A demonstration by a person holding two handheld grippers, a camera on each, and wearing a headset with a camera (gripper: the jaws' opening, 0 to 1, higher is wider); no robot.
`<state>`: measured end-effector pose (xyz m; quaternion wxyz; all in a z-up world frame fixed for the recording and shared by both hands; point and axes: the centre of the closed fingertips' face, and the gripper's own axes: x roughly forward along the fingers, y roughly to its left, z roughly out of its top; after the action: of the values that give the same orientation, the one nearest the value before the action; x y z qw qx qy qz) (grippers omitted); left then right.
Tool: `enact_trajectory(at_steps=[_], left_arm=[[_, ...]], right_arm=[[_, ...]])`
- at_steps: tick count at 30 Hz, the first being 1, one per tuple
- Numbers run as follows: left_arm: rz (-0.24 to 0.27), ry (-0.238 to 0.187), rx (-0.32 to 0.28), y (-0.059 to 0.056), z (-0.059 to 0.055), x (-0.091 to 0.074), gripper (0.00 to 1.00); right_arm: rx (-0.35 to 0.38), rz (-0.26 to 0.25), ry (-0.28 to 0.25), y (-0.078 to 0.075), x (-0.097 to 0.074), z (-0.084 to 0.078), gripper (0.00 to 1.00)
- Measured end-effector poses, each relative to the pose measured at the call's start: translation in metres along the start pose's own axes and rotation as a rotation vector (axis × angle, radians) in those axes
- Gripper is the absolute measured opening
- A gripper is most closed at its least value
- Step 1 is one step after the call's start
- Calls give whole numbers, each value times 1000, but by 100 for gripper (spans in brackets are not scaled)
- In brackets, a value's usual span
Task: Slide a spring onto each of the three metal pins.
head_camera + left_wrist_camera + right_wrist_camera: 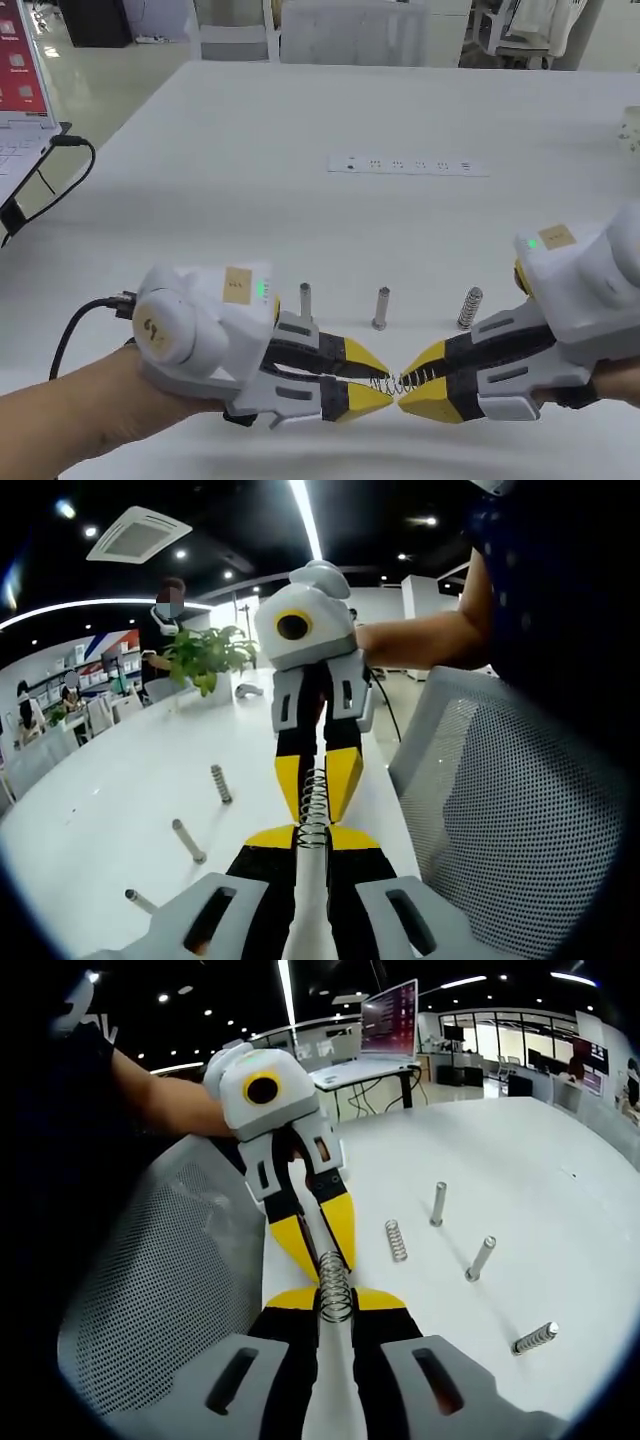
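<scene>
pinching the left end of a spring (pixel 395 381) with the left tool (pixel 389 386), and its right end with the right tool (pixel 403 387). both pressed onto the coils, tip to tip, just above the counter (pixel 250 180). reads as a handover or a re-grip, not yet a threading.

holds the spring flat, with its long axis from 9 to 3 o'clock in the head view and straight along both sets of jaws in the gripper views. faces three upright pins in a row beyond the tips.

finds the mid pin (pixel 382 307) at 12 o'clock from the spring, near and bare. finds the left pin (pixel 305 299) at about 10 o'clock, past the left tool's body, bare too. finds the right pin (pixel 470 308) at 1 o'clock, already wearing its coils. shows also, in the right gripper view, a loose spring (pixel 397 1241) on the counter, beside the left pin but apart from it.

so one of three done, by the look of it. calls next for letting go with one tool and turning the spring from flat to upright, open end down over a pin top. puts both tools about equally near the mid pin, and the left tool nearer the left pin. risks catching a coil on the pin top if brought down tilted.
</scene>
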<state>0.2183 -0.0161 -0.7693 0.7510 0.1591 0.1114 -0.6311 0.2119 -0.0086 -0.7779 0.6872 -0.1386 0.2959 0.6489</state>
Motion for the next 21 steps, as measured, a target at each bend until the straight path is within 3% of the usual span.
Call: enact_trajectory(at_steps=[21], left_arm=[[9,21,-16,2,-6,2,2]], right_arm=[[-26,-10,-3,2,0,12,9]])
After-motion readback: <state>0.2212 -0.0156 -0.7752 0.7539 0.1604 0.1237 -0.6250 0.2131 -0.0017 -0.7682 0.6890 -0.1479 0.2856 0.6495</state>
